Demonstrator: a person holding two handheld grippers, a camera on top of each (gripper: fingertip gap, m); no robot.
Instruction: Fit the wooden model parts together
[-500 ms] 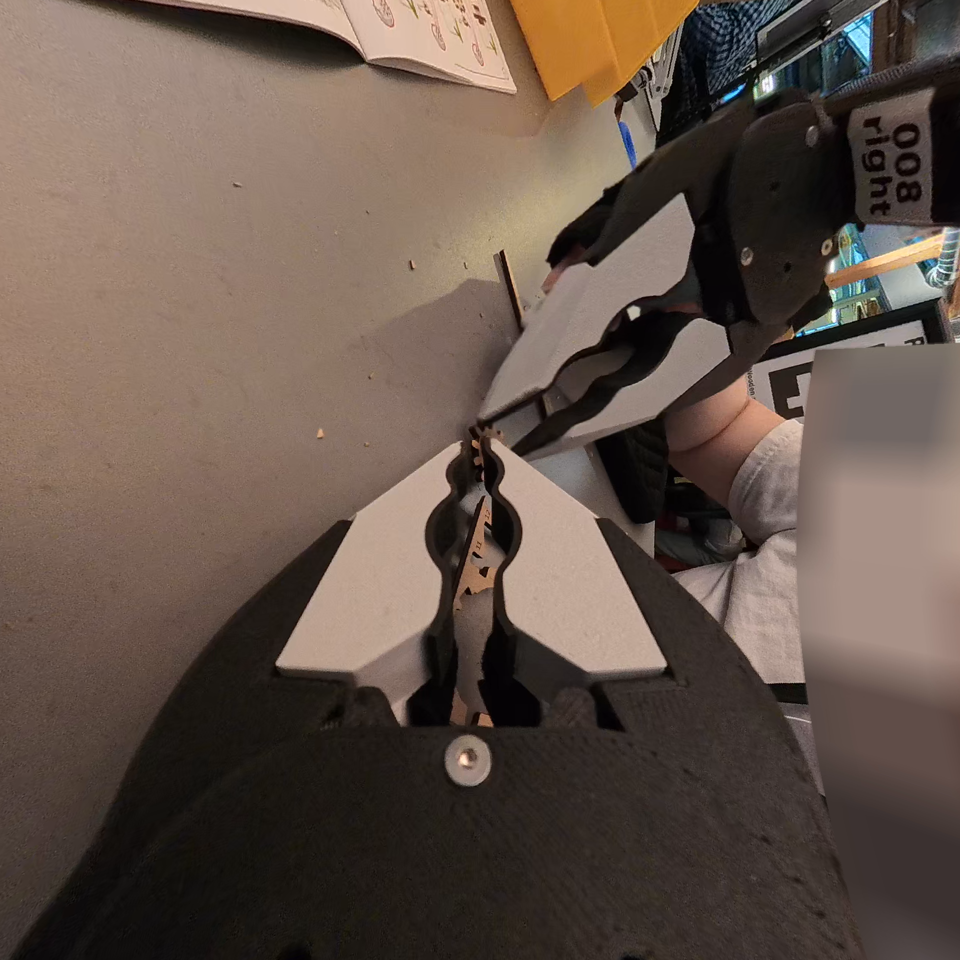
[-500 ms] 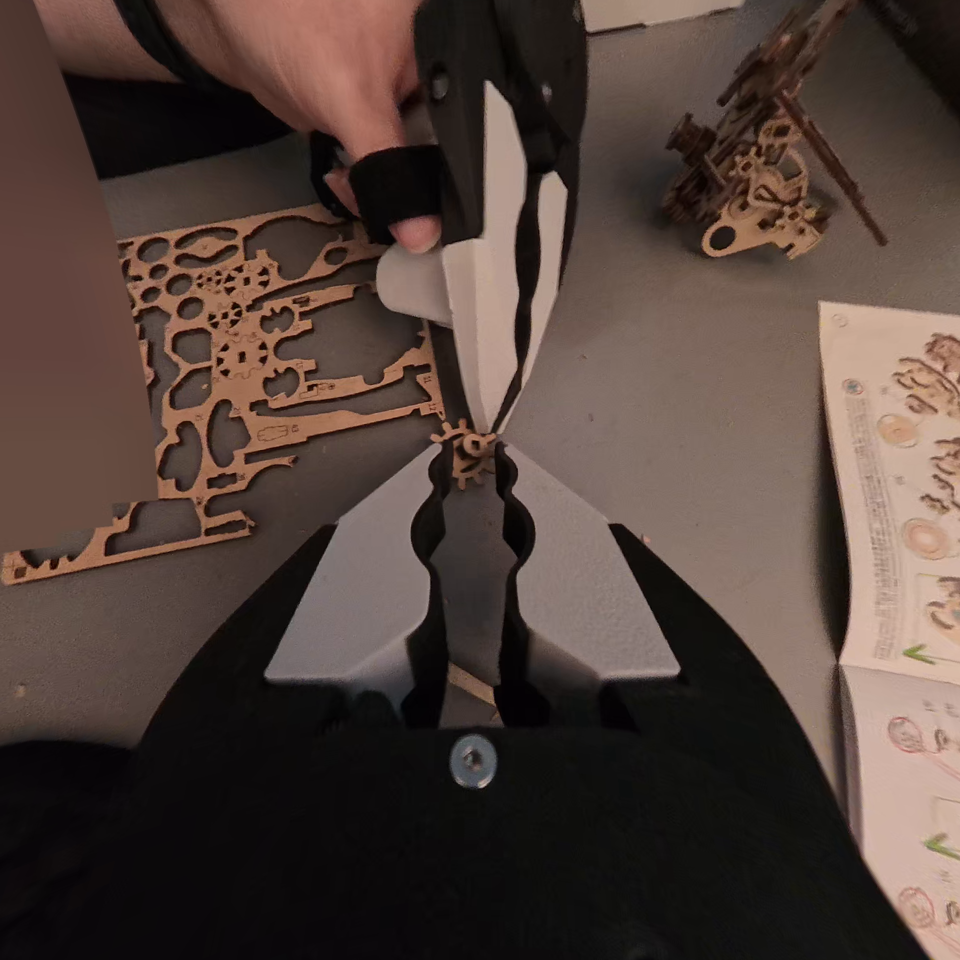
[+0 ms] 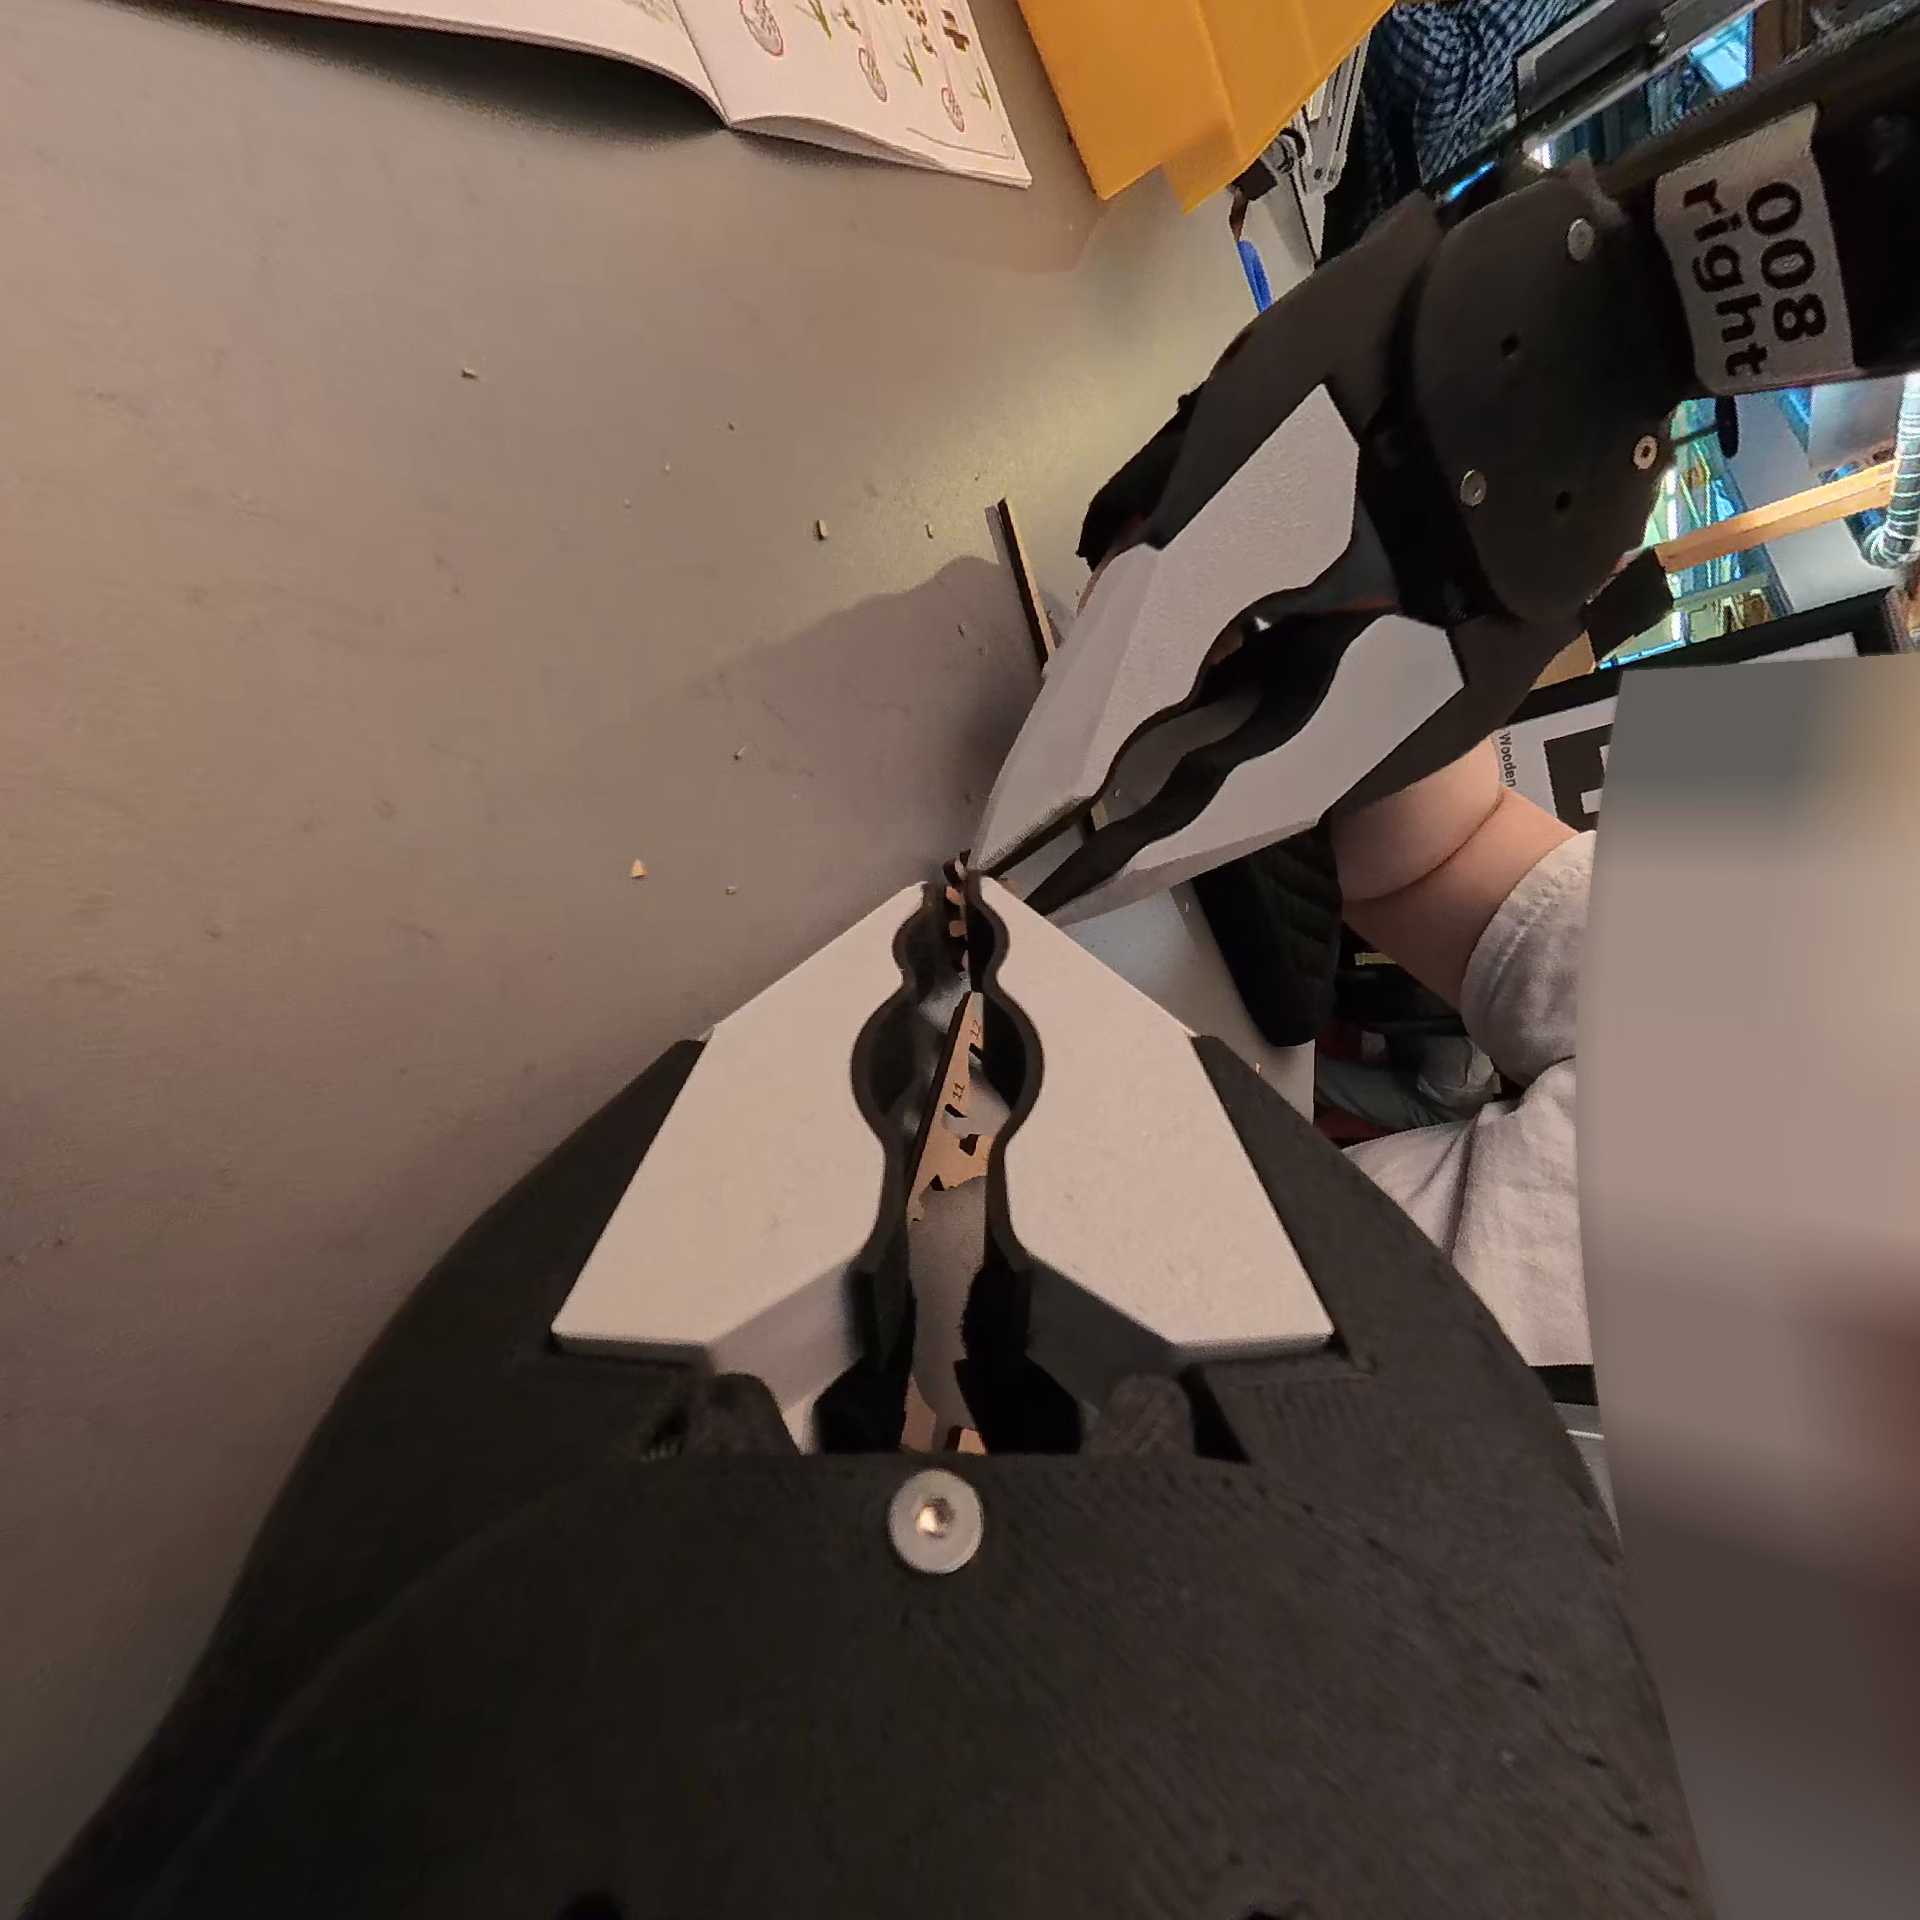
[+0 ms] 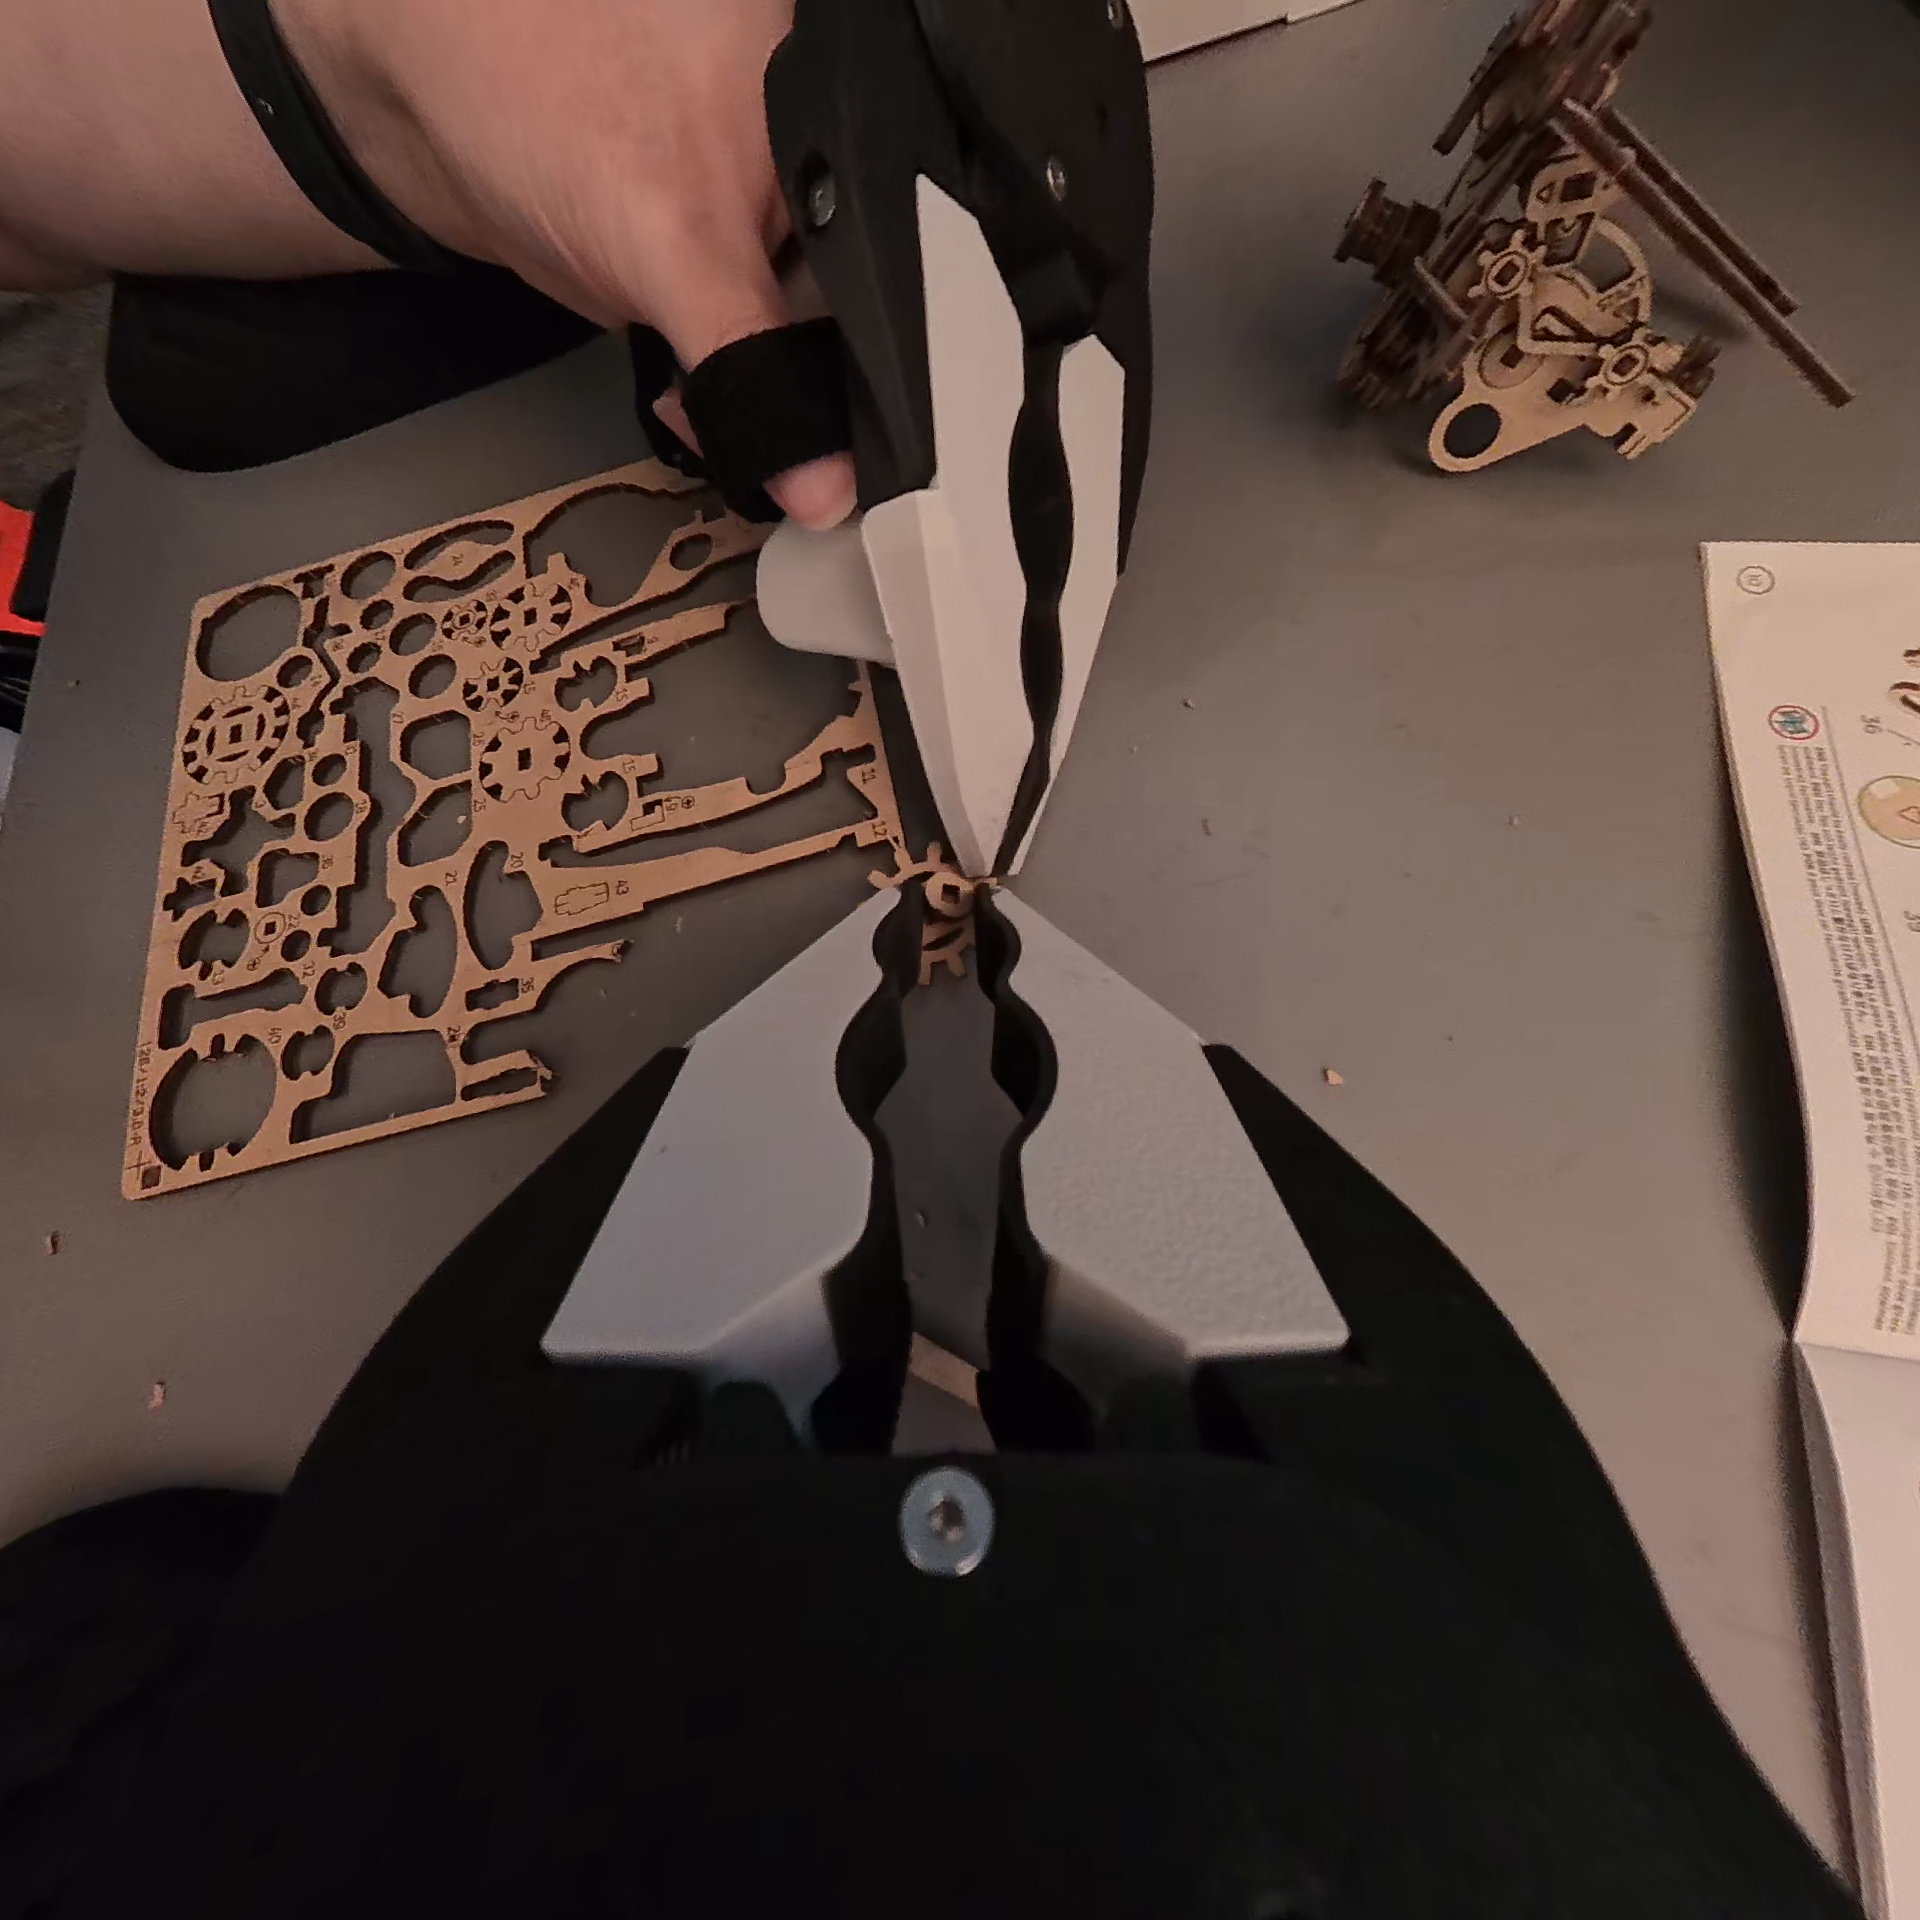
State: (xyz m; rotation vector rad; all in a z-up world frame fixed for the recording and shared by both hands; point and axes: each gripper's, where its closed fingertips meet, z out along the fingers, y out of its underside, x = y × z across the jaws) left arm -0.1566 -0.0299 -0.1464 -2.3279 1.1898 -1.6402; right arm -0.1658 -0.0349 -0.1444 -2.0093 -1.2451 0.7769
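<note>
A small wooden gear [image 4: 940, 920] sits where both grippers' tips meet, above the grey table. My right gripper [image 4: 945, 925] is shut on its rim; the gear faces this camera. My left gripper [image 4: 995, 875] comes down from above, shut, with its tips on the gear's upper right edge. In the left wrist view the gear [image 3: 956, 909] shows edge-on, pinched between my left gripper's [image 3: 954, 902] fingertips, and the right gripper [image 3: 982, 862] reaches in from the upper right. A punched-out wooden parts sheet [image 4: 468, 779] lies flat at the left.
A partly built wooden model [image 4: 1517, 281] stands at the back right. An open instruction booklet [image 4: 1829, 935] lies at the right edge and also shows in the left wrist view [image 3: 727, 73]. A yellow box [image 3: 1174, 83] stands beyond it. A person's hand [image 4: 520, 156] holds the left gripper.
</note>
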